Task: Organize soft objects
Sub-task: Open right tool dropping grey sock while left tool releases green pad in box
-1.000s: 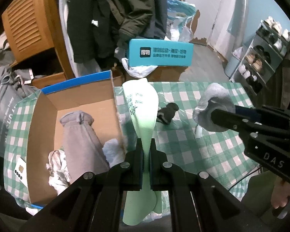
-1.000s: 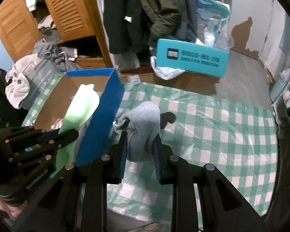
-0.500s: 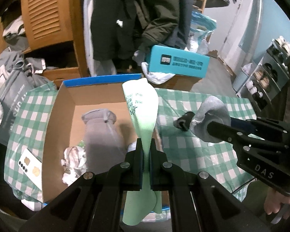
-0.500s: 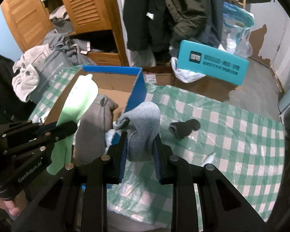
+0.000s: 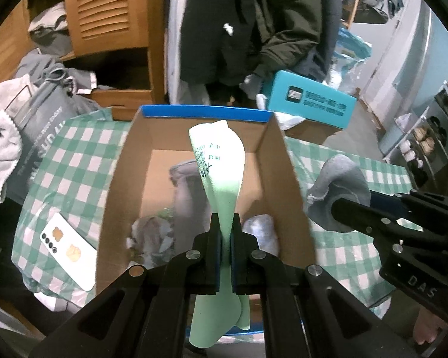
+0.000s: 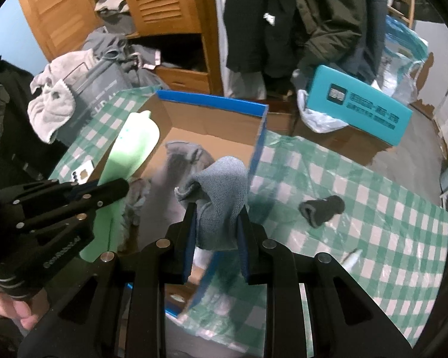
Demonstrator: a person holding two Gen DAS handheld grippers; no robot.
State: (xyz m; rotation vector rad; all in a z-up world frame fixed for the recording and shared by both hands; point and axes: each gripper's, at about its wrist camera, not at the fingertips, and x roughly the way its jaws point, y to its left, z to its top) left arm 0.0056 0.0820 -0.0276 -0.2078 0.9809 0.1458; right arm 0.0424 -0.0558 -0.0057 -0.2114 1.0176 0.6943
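Left gripper: closed tight on pale green insole, held upright above the open cardboard box, toe end up, printed text on it. Right gripper: clamped on a bunched grey-blue sock, held above the box's right wall, roughly over the blue edge.

Inside the box: folded grey garment along the middle, crumpled pale cloth at the near left corner, white soft item at the near right corner.

Box on green-checked tablecloth, toward the table's left side. Dark rolled sock lying alone on the cloth, right of the box, well apart from it. White phone flat on the cloth just left of the box. Teal carton beyond the far edge of the table.
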